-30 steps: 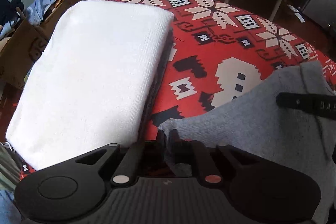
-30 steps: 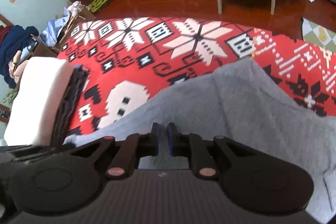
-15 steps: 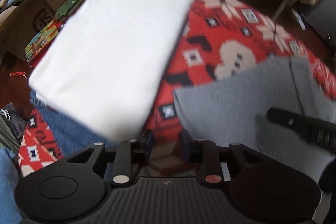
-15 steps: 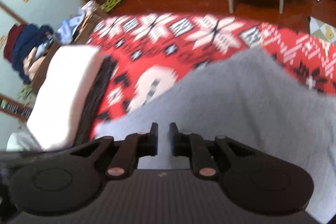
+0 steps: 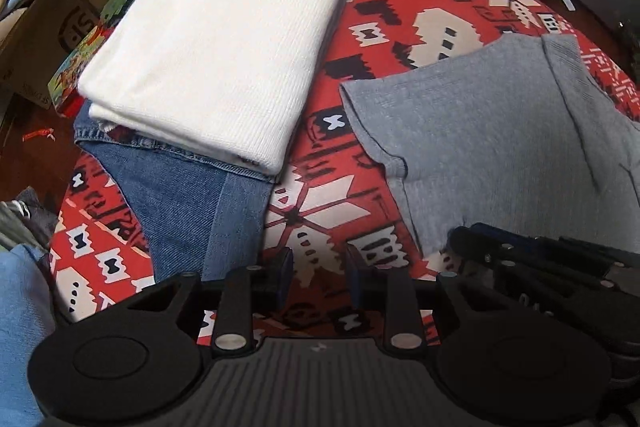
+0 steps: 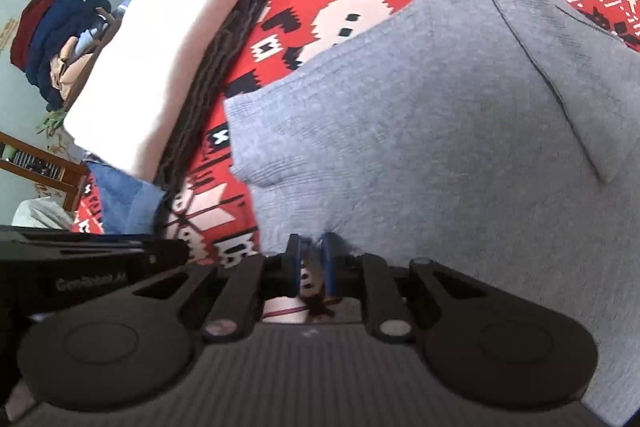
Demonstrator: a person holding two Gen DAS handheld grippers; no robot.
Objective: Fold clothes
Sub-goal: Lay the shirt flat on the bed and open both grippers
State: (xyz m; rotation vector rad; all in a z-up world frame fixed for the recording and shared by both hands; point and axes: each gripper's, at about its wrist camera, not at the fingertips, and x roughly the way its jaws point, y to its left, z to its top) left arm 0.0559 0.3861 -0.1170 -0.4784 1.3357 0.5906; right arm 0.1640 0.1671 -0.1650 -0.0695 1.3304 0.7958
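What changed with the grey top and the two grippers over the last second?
The left gripper let go of the grey top and pulled back; only red patterned cloth lies between its pads. The right gripper loosened its pinch at the top's near edge. The white folded stack stayed put.

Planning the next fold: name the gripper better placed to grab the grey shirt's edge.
Probably the right gripper: its tips sit at the grey shirt hem. The left gripper hangs open over the bare red cloth, beside the shirt.

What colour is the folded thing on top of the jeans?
White; the folded white cloth shows best in the left wrist view.
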